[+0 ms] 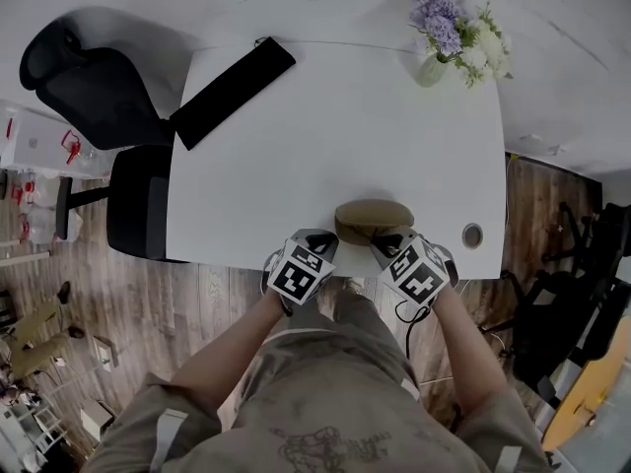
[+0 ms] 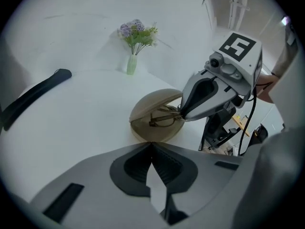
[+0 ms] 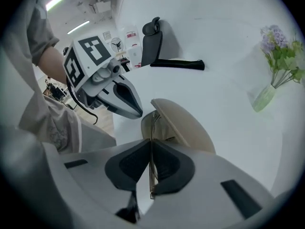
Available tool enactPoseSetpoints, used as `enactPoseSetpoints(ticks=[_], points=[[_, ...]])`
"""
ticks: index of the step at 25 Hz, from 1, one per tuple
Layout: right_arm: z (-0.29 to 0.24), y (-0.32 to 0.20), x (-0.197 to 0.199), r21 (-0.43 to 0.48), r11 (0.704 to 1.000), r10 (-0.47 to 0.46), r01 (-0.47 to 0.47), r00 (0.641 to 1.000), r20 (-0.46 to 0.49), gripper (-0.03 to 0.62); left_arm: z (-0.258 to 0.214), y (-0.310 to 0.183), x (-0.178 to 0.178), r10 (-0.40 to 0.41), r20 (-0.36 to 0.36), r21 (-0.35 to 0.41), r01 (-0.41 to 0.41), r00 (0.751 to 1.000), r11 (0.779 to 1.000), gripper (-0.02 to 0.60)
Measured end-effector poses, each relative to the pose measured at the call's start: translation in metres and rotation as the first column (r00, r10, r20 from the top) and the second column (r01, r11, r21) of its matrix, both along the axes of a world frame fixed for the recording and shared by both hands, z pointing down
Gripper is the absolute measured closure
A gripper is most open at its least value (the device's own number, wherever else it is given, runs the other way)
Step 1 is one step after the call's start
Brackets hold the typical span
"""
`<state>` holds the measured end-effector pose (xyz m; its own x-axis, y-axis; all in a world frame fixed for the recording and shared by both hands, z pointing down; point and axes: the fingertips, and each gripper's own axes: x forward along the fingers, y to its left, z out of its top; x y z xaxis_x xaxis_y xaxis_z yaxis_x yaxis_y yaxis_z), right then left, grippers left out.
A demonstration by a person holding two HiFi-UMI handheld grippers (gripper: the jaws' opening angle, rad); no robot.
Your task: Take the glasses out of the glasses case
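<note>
The glasses point(image 2: 164, 119) are still inside the open glasses case point(image 1: 373, 219), lying in the bottom half with the lid tipped up behind them. The case sits on the white table point(image 1: 345, 136), close to the edge where the person stands. The right gripper point(image 3: 151, 141) reaches into the case from one side, and its two jaws are squeezed shut on a thin bit of the glasses frame. It looks like a side arm, but I cannot be sure which part it is. The left gripper point(image 2: 151, 144) is just beside the near rim of the case. Its jaws are pressed together with nothing between them, and I cannot tell if it touches the case. So the step in hand looks like the grab: the glasses are caught but not lifted yet. I think the next move is a slow lift up and out of the case, clear of the lid. The frame is thin, so the hold could slip or the glasses could swing. The case is light and may come up too, so the left gripper may need to hold it down. Farther off on the table are a vase of flowers point(image 1: 449, 37) and a long black strip point(image 1: 232, 92), and a black office chair point(image 1: 89, 92) stands past the table's far corner.
</note>
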<state>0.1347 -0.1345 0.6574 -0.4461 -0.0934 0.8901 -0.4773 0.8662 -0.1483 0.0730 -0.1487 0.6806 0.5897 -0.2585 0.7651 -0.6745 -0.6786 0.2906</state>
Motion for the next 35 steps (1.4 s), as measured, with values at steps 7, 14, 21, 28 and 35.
enactPoseSetpoints(ticks=[7, 14, 21, 28, 35], points=[[-0.035, 0.025, 0.005, -0.051, 0.999, 0.002, -0.002, 1.000, 0.002, 0.553, -0.027, 0.000, -0.010, -0.005, -0.017, 0.019, 0.005, 1.000, 1.000, 0.566], [-0.111, 0.015, 0.001, 0.077, 0.992, 0.090, -0.097, 0.992, 0.092, 0.553, -0.088, -0.014, -0.022, -0.015, -0.068, 0.125, 0.024, 0.998, 0.992, 0.566], [-0.202, -0.018, -0.003, 0.289, 0.929, 0.158, -0.232, 0.954, 0.256, 0.553, -0.176, -0.042, -0.034, -0.013, -0.146, 0.300, 0.057, 0.989, 0.952, 0.566], [-0.310, -0.039, -0.012, 0.475, 0.798, 0.126, -0.370, 0.874, 0.469, 0.553, -0.278, -0.069, -0.040, 0.032, -0.203, 0.492, 0.074, 0.979, 0.867, 0.566], [-0.407, -0.032, -0.011, 0.582, 0.636, 0.052, -0.508, 0.780, 0.624, 0.553, -0.376, -0.070, -0.044, 0.084, -0.237, 0.674, 0.102, 0.968, 0.731, 0.566]])
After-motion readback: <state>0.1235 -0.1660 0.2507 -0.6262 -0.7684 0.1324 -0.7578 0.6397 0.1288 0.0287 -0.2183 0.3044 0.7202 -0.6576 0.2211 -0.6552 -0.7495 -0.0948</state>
